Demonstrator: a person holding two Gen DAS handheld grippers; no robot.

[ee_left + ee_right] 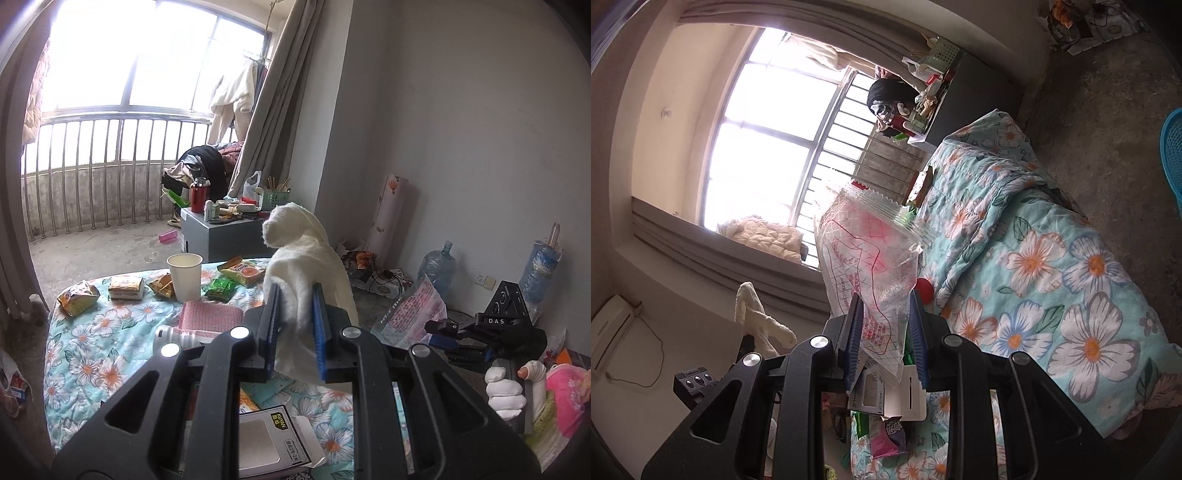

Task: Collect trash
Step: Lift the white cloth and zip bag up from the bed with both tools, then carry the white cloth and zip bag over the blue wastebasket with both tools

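- We hold a white sock [295, 258] in the left tongs [295, 314]: the two blue pads are nearly together and pinch its lower part, while the rest stands up above the bed [85, 354].
- Our right tongs [886, 332] are closed to a narrow gap on a clear plastic wrapper [868, 251] with red print, which sticks up past the fingertips and is lifted clear of the bed.
- In the left wrist view, the right tongs [436, 328] and the wrapper [413, 310] hang off the bed's right edge, carried by a hand in a white glove [506, 391].
- More trash lies on the floral quilt: snack packets [79, 297] along the far edge, a green packet [220, 288] and a paper cup [185, 277] standing upright between them.
- A pink cloth [210, 315] sits just nearer than the cup, touching a white bottle [173, 334] lying on its side.
- An opened small carton [273, 435] lies at the near edge, under the left tongs.
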